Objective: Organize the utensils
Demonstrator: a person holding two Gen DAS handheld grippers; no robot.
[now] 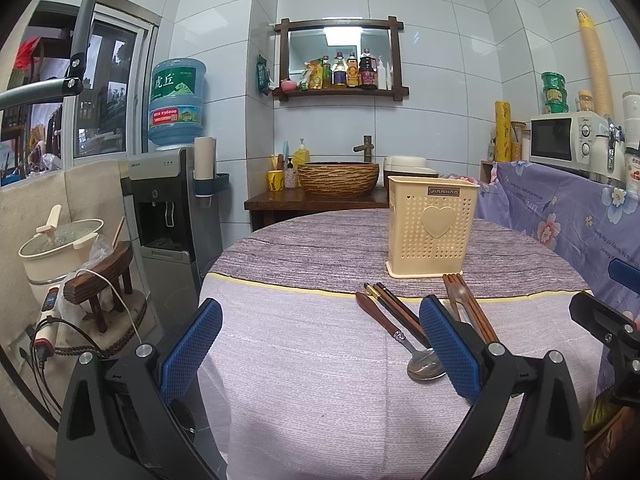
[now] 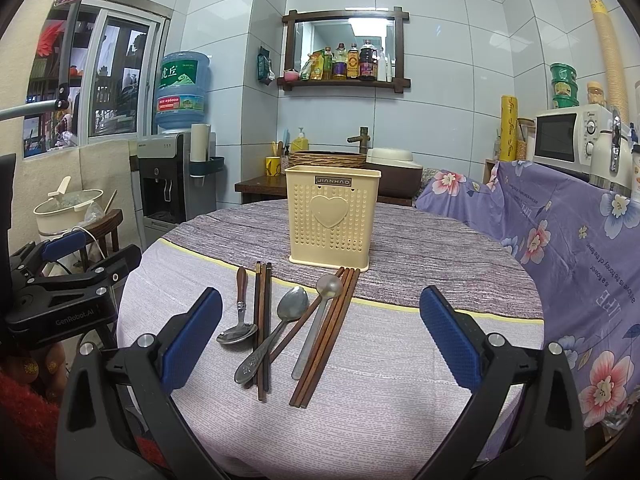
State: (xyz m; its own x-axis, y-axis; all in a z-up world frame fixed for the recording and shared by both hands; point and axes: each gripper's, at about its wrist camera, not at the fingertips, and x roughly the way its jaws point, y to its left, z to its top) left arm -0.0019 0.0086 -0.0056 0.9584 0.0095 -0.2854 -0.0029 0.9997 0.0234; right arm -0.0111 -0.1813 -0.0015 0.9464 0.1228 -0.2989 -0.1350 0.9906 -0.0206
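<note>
A cream plastic utensil holder (image 2: 333, 218) with a heart stands upright on the round table; it also shows in the left wrist view (image 1: 432, 226). In front of it lie a wooden-handled spoon (image 2: 239, 312), dark chopsticks (image 2: 262, 320), a steel spoon (image 2: 276, 330), a small ladle-like spoon (image 2: 318, 320) and brown chopsticks (image 2: 328, 332). My right gripper (image 2: 320, 332) is open and empty, above the near table edge. My left gripper (image 1: 320, 340) is open and empty, left of the utensils; the wooden-handled spoon (image 1: 394, 334) lies by its right finger. The left gripper also shows in the right wrist view (image 2: 80, 256).
The table (image 2: 400, 380) has a pale lilac cloth and a striped grey band. A floral purple cloth (image 2: 560, 240) covers furniture at right, with a microwave (image 2: 572, 142) on it. A water dispenser (image 2: 168, 176) and a pot on a stool (image 1: 60, 248) stand at left.
</note>
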